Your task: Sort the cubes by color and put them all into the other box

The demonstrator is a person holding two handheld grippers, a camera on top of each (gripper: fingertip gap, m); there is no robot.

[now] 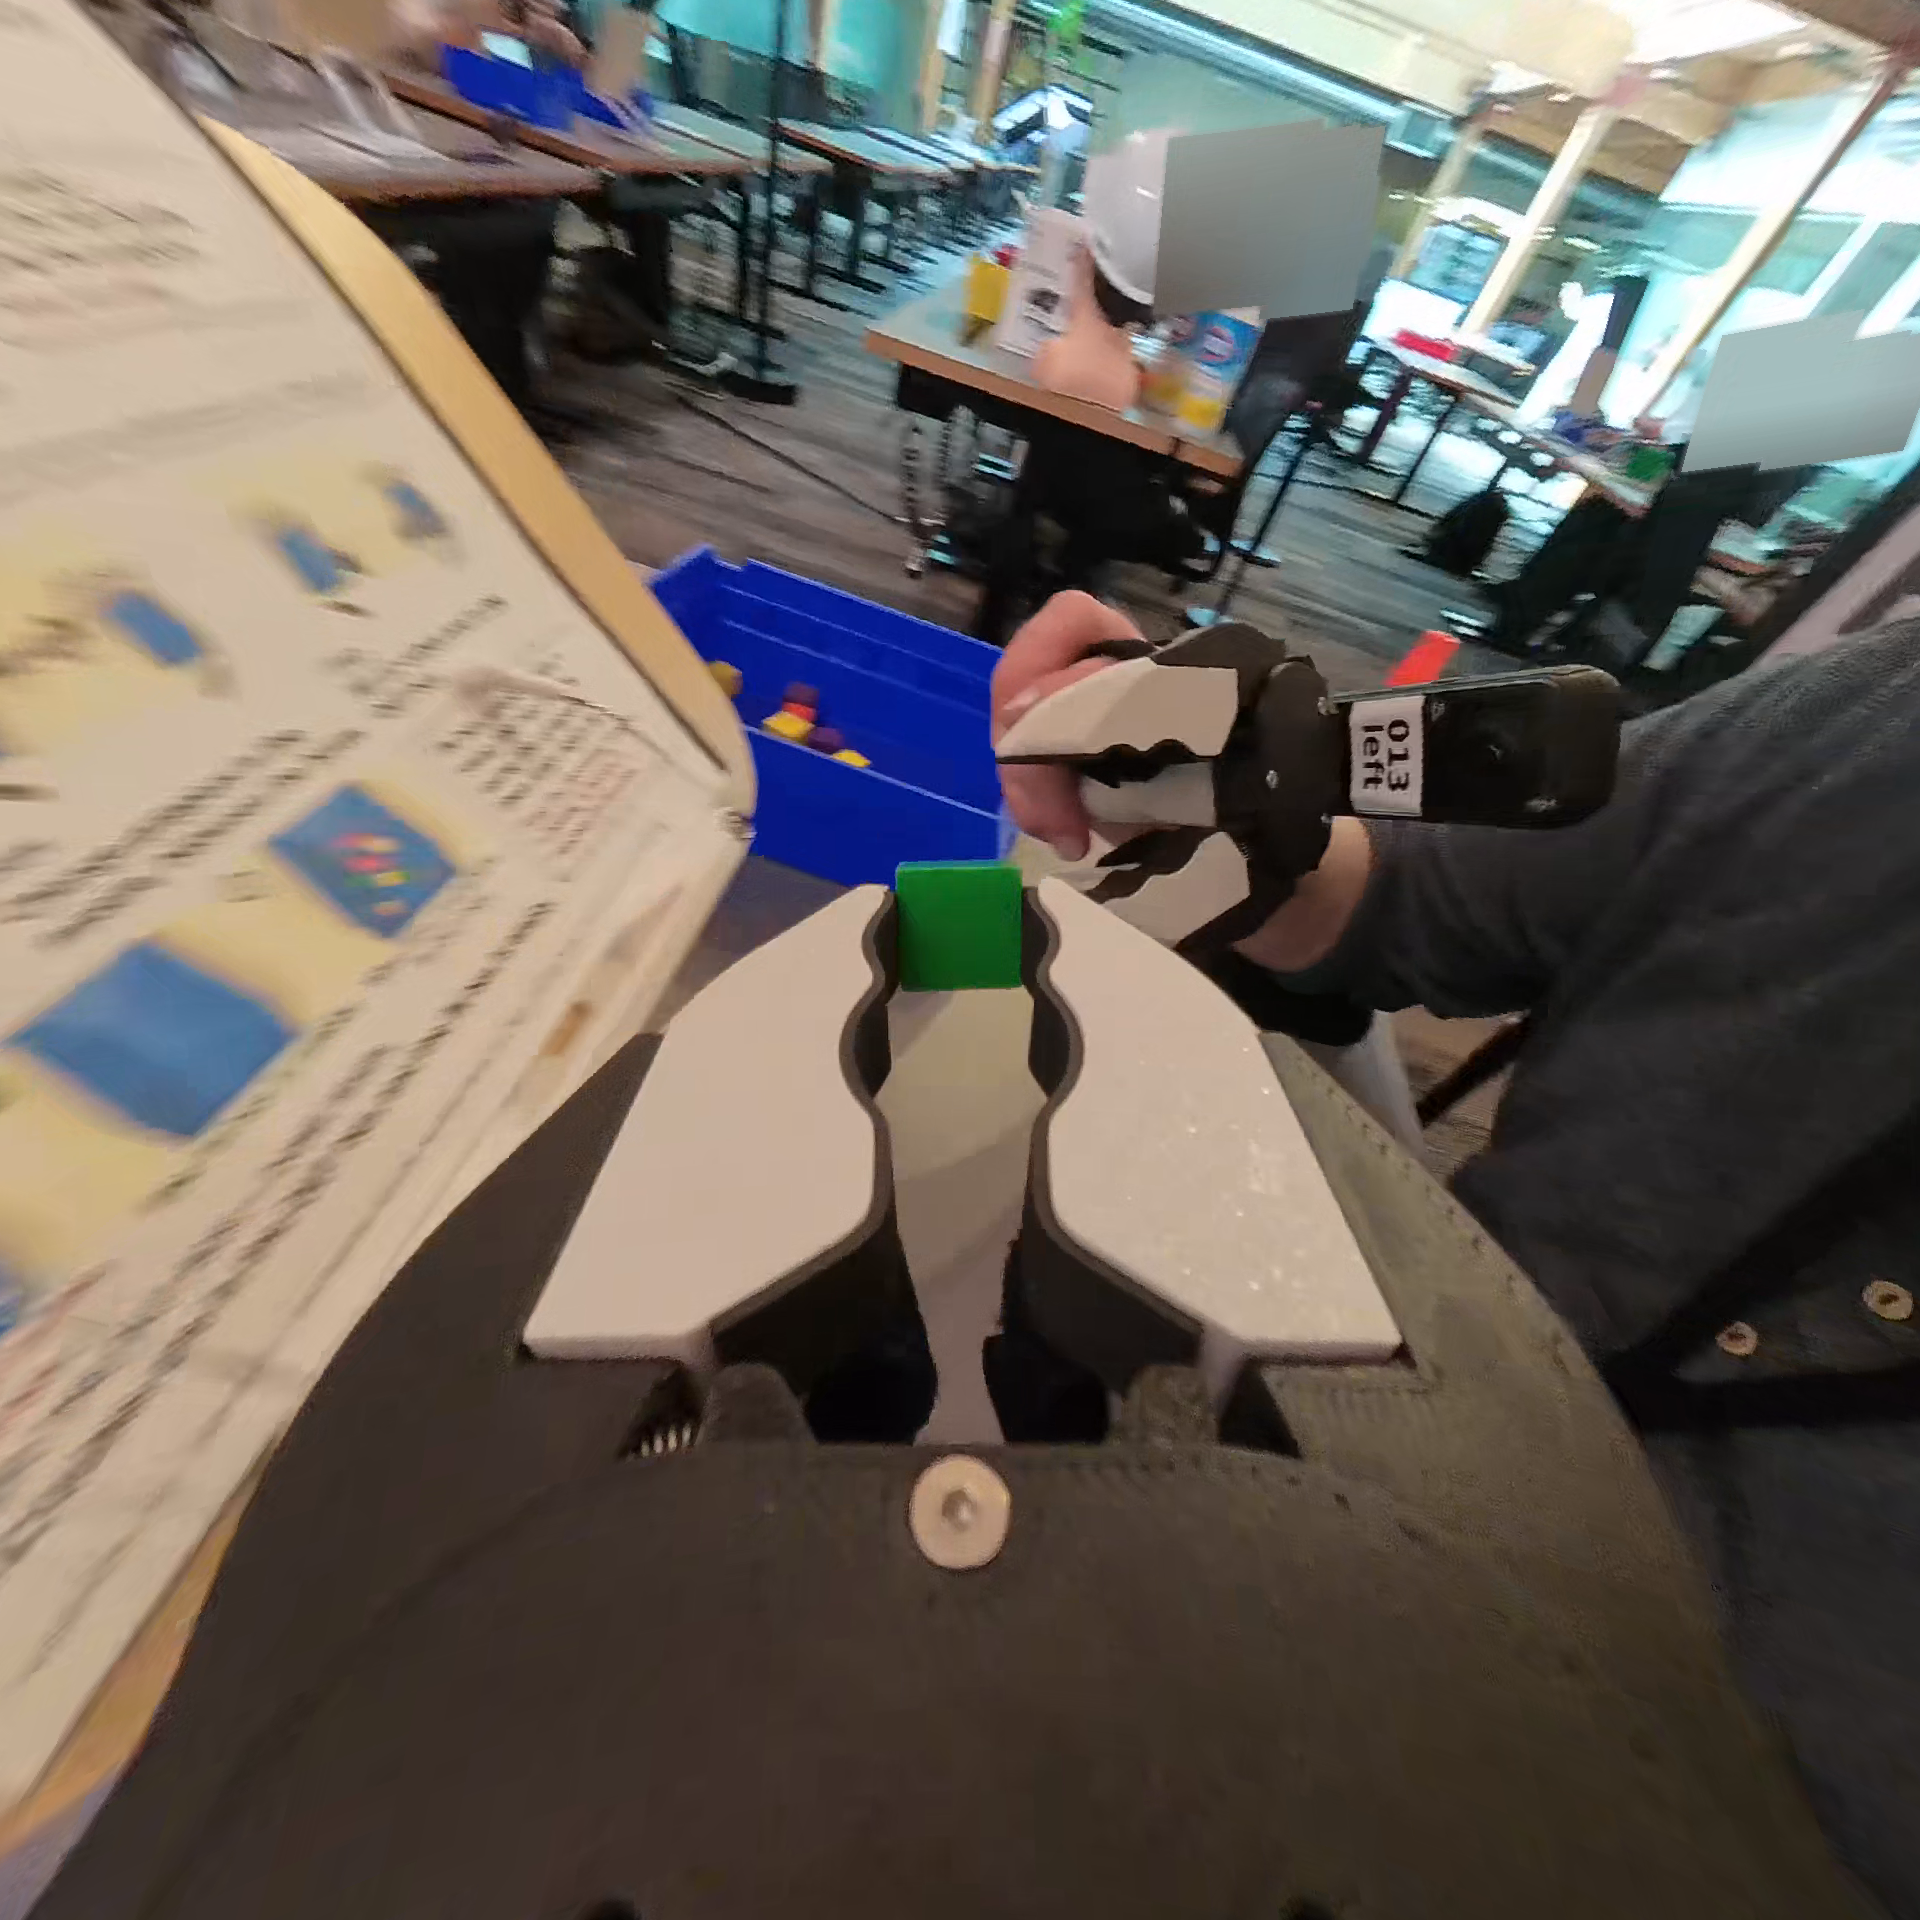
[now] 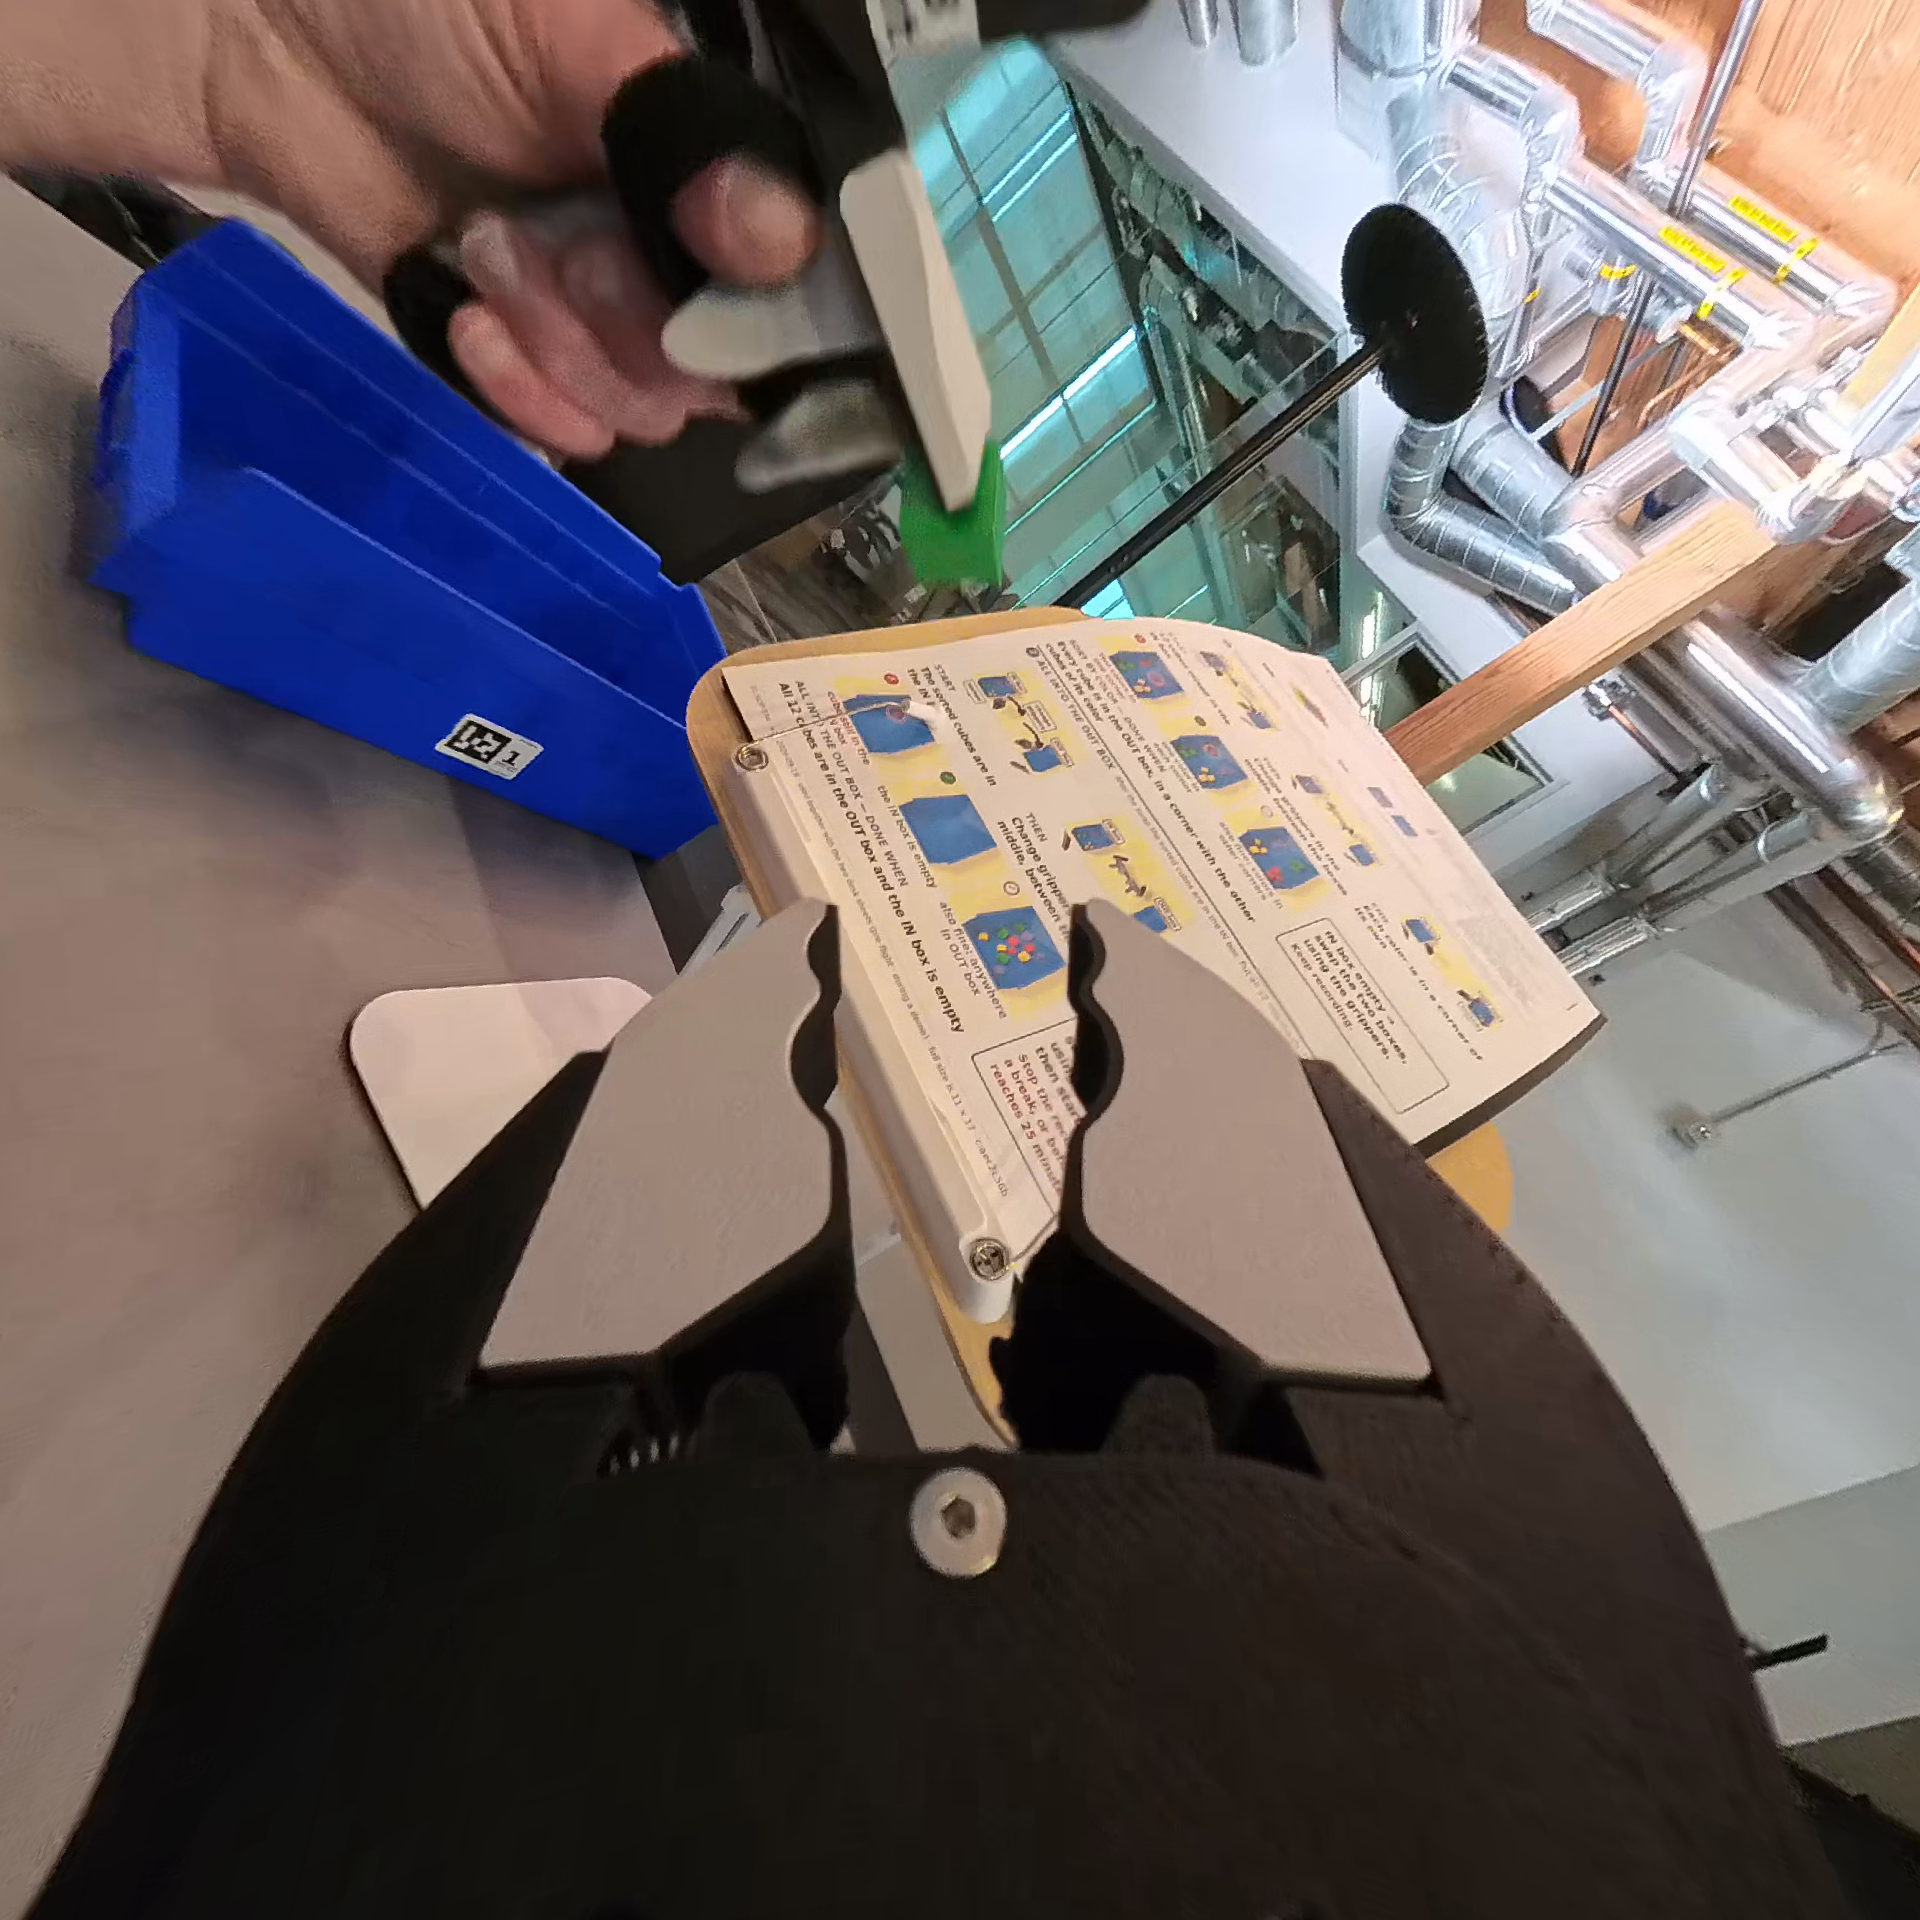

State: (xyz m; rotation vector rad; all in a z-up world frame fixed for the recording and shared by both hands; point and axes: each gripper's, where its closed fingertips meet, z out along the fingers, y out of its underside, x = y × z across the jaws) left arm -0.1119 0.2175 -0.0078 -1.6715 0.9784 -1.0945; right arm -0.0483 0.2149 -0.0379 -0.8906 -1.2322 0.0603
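Your left gripper [image 1: 958, 925] pinches one smooth green cube [image 1: 958, 928] between its wavy dark pads, near the ribbed blue plastic bin [image 1: 883, 821]; your right gripper [image 2: 951, 945] gapes wide, nothing between its fingers

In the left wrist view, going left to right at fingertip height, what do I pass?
Instruction sheet → blue box → green cube, clamped by the left gripper → right gripper → person's dark sleeve.
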